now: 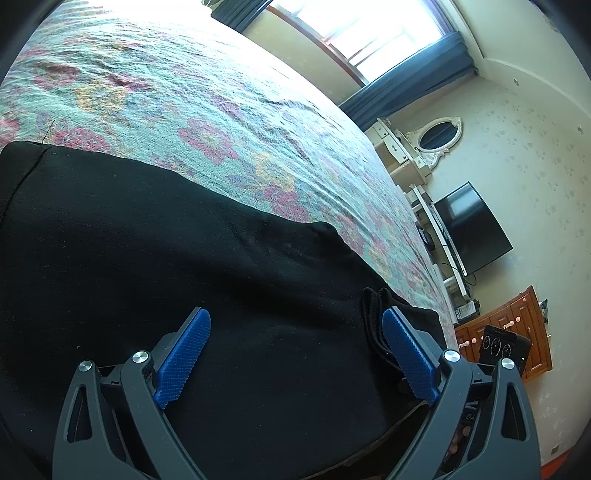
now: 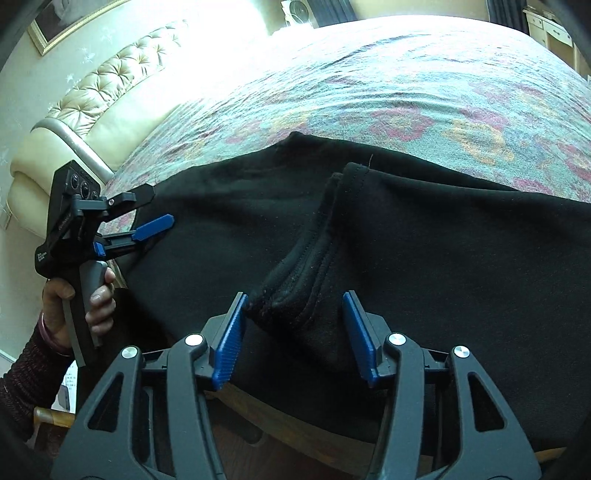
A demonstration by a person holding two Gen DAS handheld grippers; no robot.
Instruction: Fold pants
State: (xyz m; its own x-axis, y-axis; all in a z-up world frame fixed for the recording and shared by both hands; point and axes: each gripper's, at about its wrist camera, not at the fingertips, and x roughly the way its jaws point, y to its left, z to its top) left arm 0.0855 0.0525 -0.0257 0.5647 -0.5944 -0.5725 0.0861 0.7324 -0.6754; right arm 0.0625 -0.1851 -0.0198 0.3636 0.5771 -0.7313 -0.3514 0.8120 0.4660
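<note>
Black pants [image 1: 184, 240] lie spread on the near side of a bed, and both views are filled with them. My left gripper [image 1: 295, 314] hovers open over the cloth; a stacked folded edge [image 1: 371, 317] rests against its right pad. In the right wrist view the pants [image 2: 443, 240] show a bunched, stitched hem [image 2: 295, 280] lying between the spread fingers of my right gripper [image 2: 295, 299], close to the left pad [image 2: 231, 343] and clear of the right one. Farther left, the left gripper [image 2: 159, 208] sits open at the pants' edge, held by a hand [image 2: 98, 299].
A floral green and pink bedspread [image 1: 221, 122] covers the bed beyond the pants. A cream tufted headboard [image 2: 110, 85] stands at one end. A television [image 1: 472, 229], a wooden dresser [image 1: 517, 325] and a window [image 1: 369, 29] line the far wall. The wooden bed edge [image 2: 295, 424] runs below the pants.
</note>
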